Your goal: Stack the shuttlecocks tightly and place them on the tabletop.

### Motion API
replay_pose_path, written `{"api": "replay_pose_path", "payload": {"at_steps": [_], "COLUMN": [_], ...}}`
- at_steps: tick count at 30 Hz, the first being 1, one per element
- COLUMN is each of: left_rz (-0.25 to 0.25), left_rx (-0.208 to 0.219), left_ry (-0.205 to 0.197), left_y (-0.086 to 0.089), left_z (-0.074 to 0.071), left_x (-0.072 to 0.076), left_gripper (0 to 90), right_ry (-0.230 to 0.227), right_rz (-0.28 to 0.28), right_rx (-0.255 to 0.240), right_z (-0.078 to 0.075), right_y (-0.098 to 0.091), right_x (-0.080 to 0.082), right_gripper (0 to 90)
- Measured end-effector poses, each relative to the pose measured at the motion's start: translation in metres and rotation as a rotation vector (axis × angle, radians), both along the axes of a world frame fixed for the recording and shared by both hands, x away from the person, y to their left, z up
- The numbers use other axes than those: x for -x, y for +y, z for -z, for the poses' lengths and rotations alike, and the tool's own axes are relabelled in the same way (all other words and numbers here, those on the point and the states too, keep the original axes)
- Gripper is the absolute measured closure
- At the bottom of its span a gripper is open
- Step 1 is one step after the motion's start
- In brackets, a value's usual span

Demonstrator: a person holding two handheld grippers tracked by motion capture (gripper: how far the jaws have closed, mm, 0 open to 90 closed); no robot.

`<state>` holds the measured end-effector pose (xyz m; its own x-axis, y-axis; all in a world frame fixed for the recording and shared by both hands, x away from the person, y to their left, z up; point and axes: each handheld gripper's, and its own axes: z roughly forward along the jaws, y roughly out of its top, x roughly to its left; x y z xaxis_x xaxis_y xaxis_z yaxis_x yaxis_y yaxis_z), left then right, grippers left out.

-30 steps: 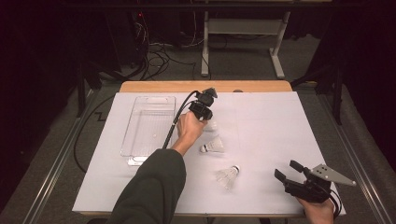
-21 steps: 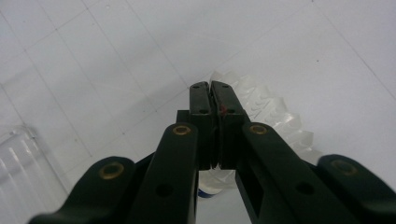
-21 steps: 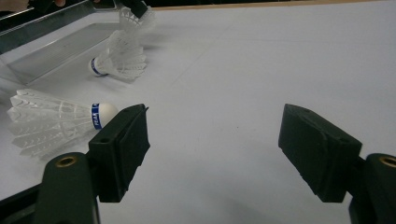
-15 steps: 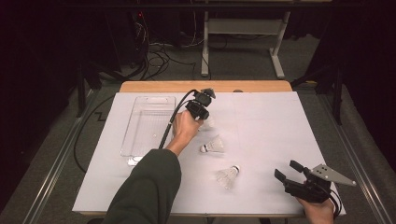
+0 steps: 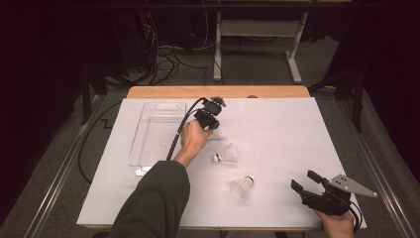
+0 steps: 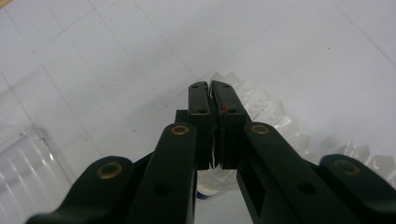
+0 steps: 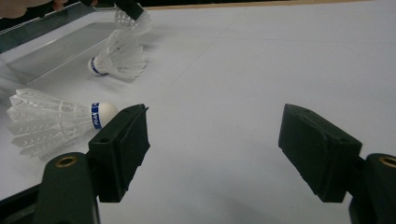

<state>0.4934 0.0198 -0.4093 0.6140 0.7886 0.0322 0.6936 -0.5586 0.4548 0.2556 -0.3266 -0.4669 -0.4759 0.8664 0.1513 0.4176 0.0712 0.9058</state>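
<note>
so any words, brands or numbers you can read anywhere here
Blue band on the nearest shuttlecock: white lettering, too blurred to read.
Blue band on the second shuttlecock: print too small to read.
Clear tray, white table cover, both grippers: no text to be seen.

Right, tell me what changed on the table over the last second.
The left tool, shut on the skirt of a white feathered shuttlecock, has drifted slightly toward the clear plastic tray with it. The other two white shuttlecocks, one nearer the tray and one nearer the person, lie where they were, and the right tool rests open at the near right corner as before.
</note>
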Motion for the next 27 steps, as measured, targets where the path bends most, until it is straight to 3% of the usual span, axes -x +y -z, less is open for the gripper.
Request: {"api": "replay_pose_path", "payload": {"at_steps": [11, 27], "left_rz": [0.016, 0.0], "left_rx": [0.034, 0.064], "left_ry": [0.016, 0.031], "left_y": [-0.01, -0.017], "left_z": [0.006, 0.012], "left_x": [0.0, -0.001], "left_gripper": [79.8, 67.2], "right_ry": [-0.001, -0.001], "right_rz": [-0.001, -0.004], "right_rx": [-0.001, -0.001], "right_z": [0.0, 0.0], "right_y": [0.0, 0.0], "right_x": [0.0, 0.0], "right_gripper": [25.0, 25.0]}}
